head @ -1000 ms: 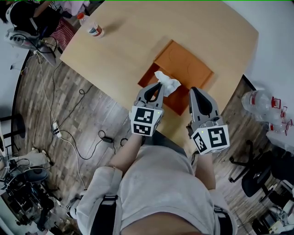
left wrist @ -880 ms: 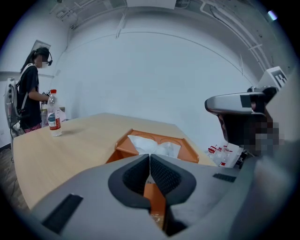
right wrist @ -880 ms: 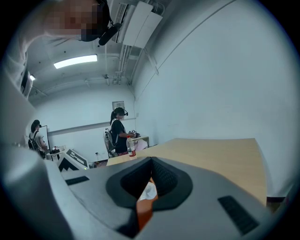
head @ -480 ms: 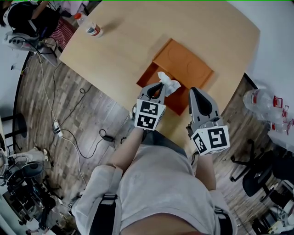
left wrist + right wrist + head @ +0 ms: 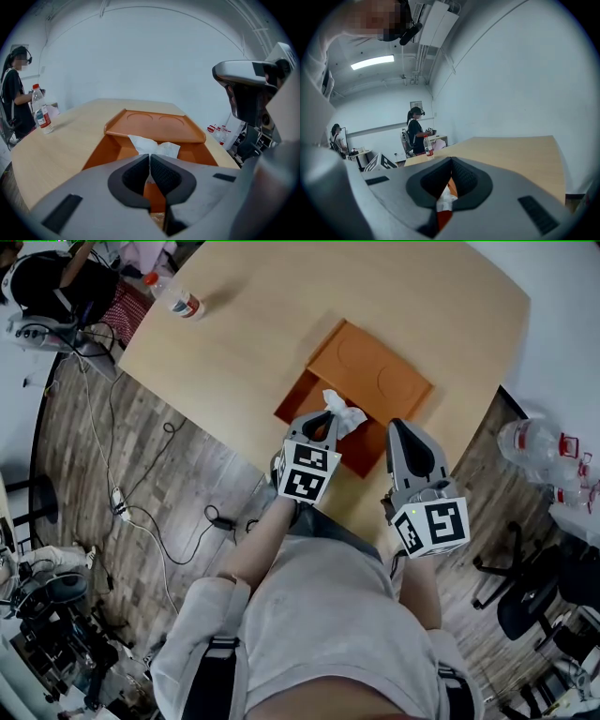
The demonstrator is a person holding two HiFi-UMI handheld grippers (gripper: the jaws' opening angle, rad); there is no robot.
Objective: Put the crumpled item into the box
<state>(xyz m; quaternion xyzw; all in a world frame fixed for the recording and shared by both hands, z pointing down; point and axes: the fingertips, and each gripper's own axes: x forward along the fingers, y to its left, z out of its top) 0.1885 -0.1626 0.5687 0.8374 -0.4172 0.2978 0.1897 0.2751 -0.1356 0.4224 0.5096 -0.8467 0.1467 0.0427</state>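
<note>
Head view: left gripper pinches crumpled tissue over orange box; right gripper closed.

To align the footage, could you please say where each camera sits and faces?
Head view: on the head, down at the table; torso, left gripper, right gripper show.
Left gripper view: along its shut jaws pinching the crumpled tissue over the orange box.
Right gripper view: along its shut jaws, across the table.
All show the bottle.

A pale wooden table carries two things; an open orange box sits near the person's edge; a clear, red-capped bottle stands upright by the far left corner, well apart from it.
</note>
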